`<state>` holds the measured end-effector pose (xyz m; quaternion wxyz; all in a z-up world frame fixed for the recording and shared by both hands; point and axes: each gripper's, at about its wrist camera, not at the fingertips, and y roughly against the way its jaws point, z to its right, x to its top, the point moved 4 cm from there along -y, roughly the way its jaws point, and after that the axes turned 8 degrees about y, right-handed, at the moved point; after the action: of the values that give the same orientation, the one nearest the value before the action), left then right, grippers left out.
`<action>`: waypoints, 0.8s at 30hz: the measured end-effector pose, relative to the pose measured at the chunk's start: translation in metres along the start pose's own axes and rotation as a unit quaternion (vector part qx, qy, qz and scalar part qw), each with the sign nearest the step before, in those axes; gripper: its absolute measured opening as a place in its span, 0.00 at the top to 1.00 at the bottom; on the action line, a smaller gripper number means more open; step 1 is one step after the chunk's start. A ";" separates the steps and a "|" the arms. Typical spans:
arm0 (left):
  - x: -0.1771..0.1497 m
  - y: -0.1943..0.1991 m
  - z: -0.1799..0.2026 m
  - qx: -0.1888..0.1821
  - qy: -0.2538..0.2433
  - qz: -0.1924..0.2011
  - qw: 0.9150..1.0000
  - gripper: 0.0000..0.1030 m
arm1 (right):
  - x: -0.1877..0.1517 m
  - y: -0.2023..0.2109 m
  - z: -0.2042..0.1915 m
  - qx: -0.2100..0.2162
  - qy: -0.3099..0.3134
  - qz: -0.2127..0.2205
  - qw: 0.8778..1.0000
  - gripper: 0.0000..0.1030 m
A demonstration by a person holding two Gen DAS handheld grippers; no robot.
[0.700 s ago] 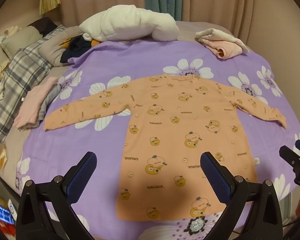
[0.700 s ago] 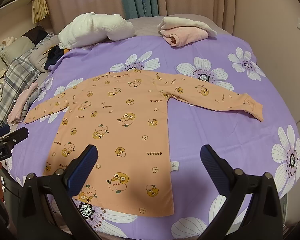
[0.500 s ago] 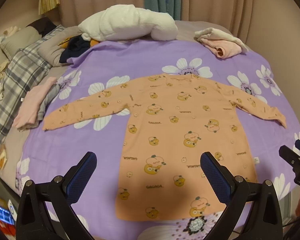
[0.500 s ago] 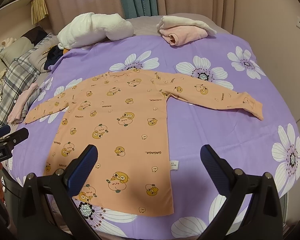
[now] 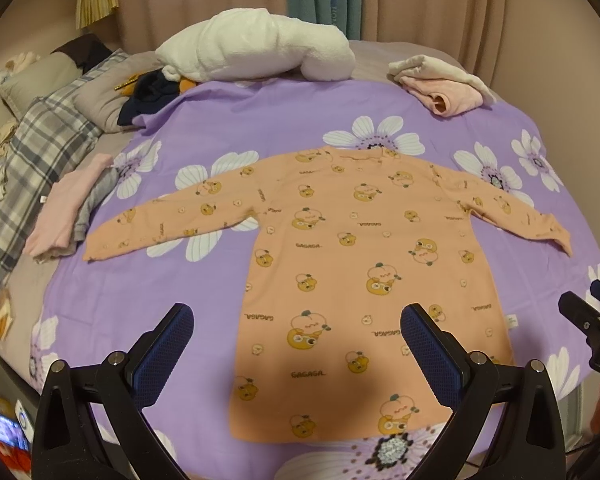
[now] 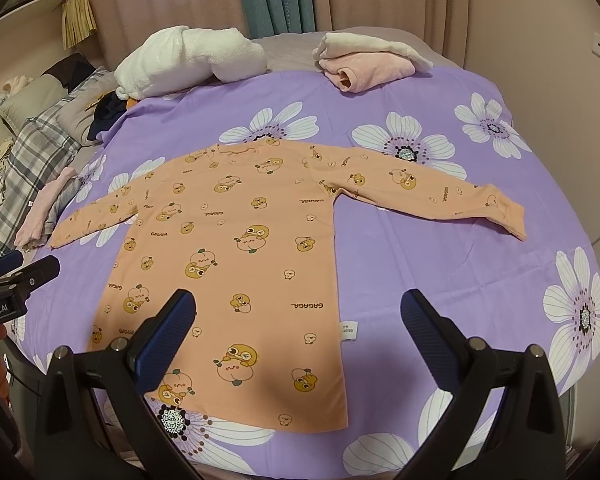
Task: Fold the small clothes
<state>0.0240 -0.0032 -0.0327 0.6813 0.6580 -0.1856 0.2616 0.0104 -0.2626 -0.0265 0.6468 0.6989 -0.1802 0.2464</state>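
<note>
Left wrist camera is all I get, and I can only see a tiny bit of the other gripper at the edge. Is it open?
Observer: Yes. The right wrist view shows the right gripper wide open with nothing between its fingers, aimed down at the orange shirt.
Operator: My own finger hides the shirt's bottom right corner. Is it folded up?
Observer: No. That corner lies flat on the purple sheet, and the hem runs straight to it.
</note>
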 end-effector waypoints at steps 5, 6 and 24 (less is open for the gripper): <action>0.000 0.000 0.000 0.001 0.000 -0.001 1.000 0.01 | 0.002 0.000 -0.001 -0.001 -0.001 0.002 1.000 0.00; 0.000 0.000 -0.001 0.000 0.000 -0.001 1.000 0.01 | 0.001 0.001 -0.001 -0.001 0.000 0.009 1.000 0.00; 0.000 0.000 0.000 -0.001 0.000 -0.001 1.000 0.01 | 0.000 -0.002 -0.001 -0.008 0.002 -0.016 1.000 0.00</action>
<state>0.0242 -0.0029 -0.0326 0.6820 0.6578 -0.1847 0.2608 0.0118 -0.2614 -0.0283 0.6566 0.6959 -0.1696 0.2364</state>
